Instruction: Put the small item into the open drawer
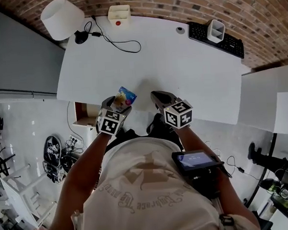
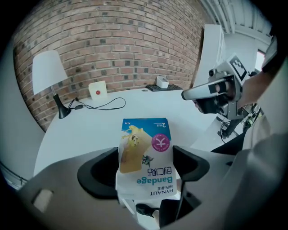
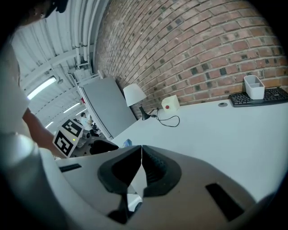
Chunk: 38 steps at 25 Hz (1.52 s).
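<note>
My left gripper is shut on a small bandage box, white and blue with a pink dot, at the front edge of the white desk. In the left gripper view the box stands upright between the two jaws, its print upside down. My right gripper hangs just to the right of it, shut with nothing in it; its jaws meet in the right gripper view. An open drawer with a wooden inside shows under the desk's front left corner, left of my left gripper.
A white lamp, a black cable and a white box with a red button stand at the desk's back left. A keyboard and a white holder are at the back right. A grey cabinet flanks the left.
</note>
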Available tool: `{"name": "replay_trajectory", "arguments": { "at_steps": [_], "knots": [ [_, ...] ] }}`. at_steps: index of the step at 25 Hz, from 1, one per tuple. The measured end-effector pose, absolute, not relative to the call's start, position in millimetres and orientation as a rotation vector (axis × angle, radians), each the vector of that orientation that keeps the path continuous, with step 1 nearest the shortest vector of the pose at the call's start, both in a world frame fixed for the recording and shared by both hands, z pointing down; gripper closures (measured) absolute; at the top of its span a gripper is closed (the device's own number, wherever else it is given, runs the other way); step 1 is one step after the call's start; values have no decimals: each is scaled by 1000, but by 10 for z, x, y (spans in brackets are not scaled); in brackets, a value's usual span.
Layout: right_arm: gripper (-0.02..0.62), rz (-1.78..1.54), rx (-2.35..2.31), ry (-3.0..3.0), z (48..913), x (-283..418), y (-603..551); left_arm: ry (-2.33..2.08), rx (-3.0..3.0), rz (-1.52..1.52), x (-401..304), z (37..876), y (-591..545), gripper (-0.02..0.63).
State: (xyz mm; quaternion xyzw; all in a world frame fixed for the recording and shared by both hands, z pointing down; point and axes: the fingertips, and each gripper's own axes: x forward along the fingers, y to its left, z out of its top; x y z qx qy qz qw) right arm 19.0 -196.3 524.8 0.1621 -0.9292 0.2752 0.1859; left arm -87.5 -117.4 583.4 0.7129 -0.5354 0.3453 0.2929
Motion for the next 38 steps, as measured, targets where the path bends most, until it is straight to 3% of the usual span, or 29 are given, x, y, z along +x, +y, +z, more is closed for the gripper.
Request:
{"name": "replay_trajectory", "arguments": {
  "at_steps": [38],
  "knots": [
    [589,643,384,-2564,5205,-1567,-106,-1485,1845,811,-2757,6013,905,227]
  ]
}}
